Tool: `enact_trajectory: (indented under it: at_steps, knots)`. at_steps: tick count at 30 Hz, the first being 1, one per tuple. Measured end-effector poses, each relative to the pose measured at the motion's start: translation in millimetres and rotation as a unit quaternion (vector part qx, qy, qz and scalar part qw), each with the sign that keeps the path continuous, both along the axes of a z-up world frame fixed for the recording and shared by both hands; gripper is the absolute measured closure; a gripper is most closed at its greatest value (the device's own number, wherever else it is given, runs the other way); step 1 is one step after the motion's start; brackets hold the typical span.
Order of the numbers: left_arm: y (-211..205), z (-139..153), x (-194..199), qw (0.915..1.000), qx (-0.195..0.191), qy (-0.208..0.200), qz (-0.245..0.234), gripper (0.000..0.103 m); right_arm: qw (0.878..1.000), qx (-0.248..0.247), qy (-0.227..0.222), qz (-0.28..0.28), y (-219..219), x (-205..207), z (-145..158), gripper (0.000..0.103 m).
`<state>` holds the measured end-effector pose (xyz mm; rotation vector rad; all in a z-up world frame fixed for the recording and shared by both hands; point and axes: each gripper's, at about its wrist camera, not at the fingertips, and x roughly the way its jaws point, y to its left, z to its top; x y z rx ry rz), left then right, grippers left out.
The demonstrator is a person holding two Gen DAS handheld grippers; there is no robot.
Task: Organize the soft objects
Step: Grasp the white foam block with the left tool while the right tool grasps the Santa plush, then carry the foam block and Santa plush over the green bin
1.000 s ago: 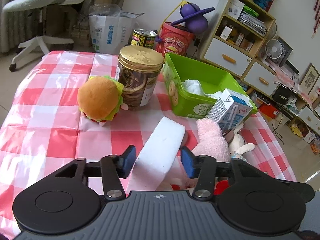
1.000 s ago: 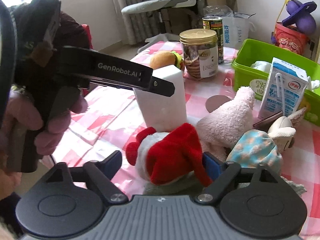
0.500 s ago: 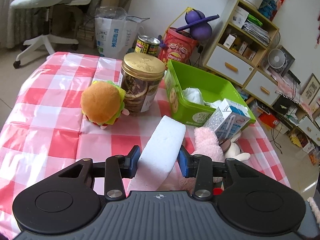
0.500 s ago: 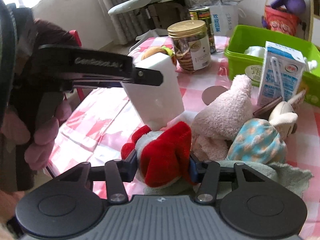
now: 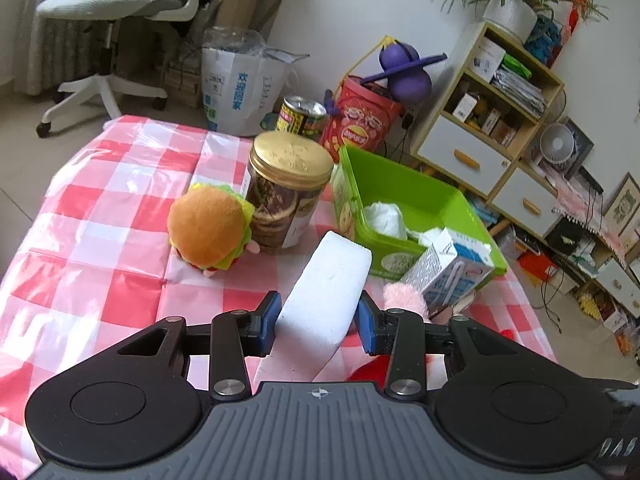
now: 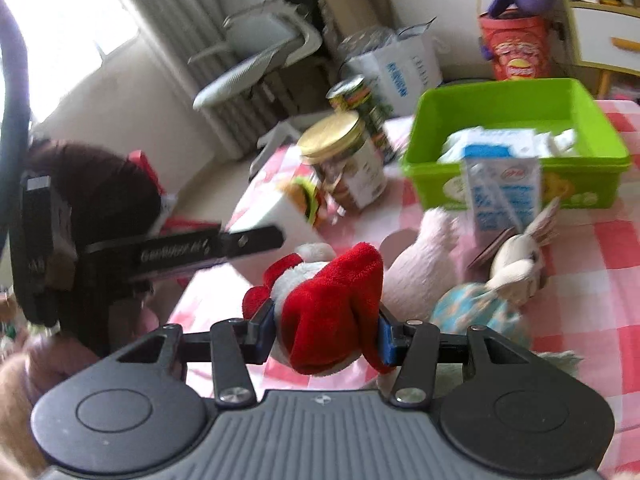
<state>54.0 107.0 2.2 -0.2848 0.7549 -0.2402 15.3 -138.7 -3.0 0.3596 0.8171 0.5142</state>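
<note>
Here the left gripper (image 5: 318, 322) pinches a white foam block (image 5: 324, 292) between its blue pads, both pads pressed against the block's sides; the block juts forward and up, clear of the red-checked tablecloth (image 5: 100, 240). Ahead of it a plush burger (image 5: 210, 232) rests on the cloth, touching a gold-lidded jar (image 5: 288, 196). To the jar's right sits a green bin (image 5: 424, 200) with crumpled white stuff inside, and a milk carton (image 5: 452, 272) leans just in front of the bin, a bit of pink plush (image 5: 404, 294) showing beside it. A can (image 5: 300, 116) stands behind the jar.

The right gripper (image 6: 326, 334) is clamped on a red-and-white plush (image 6: 328, 304) — the fabric bulges between the two pads. In this blurred view the left gripper (image 6: 252, 240) reaches in from the left with the foam block (image 6: 272, 212) in its tip, near the burger (image 6: 306, 198). Just beyond the red plush lie the pink plush (image 6: 420, 264) and a small doll with a blue patterned body (image 6: 476, 308). The carton (image 6: 504, 192) stands upright before the bin (image 6: 516, 128); whether it touches the bin's wall I cannot tell.
</note>
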Motion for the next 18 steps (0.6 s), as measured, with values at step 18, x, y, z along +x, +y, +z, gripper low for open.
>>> enact_trajectory:
  at_steps: [18]
  knots:
    - [-52,51,28,0.9982,-0.014,-0.055,-0.017,0.063,0.977,0.093,-0.03,-0.19,-134,34,44,0.08]
